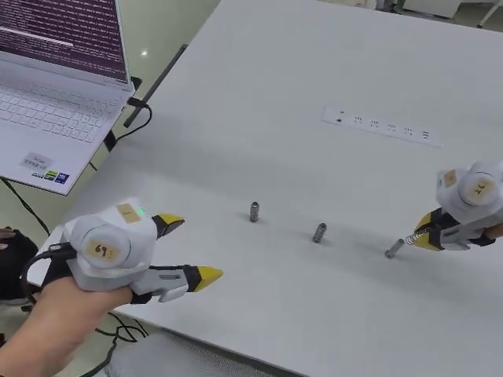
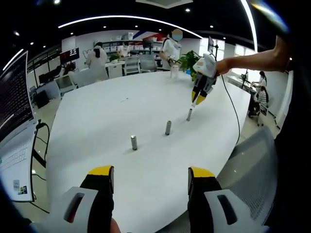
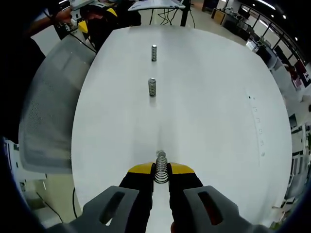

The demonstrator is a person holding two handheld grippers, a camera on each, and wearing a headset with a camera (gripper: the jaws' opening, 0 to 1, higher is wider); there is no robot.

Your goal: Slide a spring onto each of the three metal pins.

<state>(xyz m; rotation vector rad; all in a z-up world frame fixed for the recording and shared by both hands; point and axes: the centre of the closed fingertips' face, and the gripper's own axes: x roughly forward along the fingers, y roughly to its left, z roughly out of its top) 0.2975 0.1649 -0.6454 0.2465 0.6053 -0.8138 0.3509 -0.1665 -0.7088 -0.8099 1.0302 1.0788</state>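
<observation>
R gripper (image 3: 161, 171) fingers pinch small coiled steel spring (image 3: 161, 162), axis approx. in line w/ bare grey metal pin (image 1: 394, 250) just ahead of tips; L gripper (image 2: 150, 175) fingers wide, well apart.

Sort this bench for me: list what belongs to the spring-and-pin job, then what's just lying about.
Job:
left sprung pin
middle sprung pin
third pin
spring, held in the right hand-held gripper

Lying about:
laptop
power strip

surface (image 1: 275, 94): left pin (image 1: 254, 211), mid pin (image 1: 319, 232), right pin (image 1: 394, 249) in a row | strip (image 1: 381, 126) behind | laptop (image 1: 55, 102) left of surface | left claw (image 1: 190, 247) at front edge | right claw (image 1: 423, 233), spring (image 1: 414, 236) in it, by right pin
</observation>
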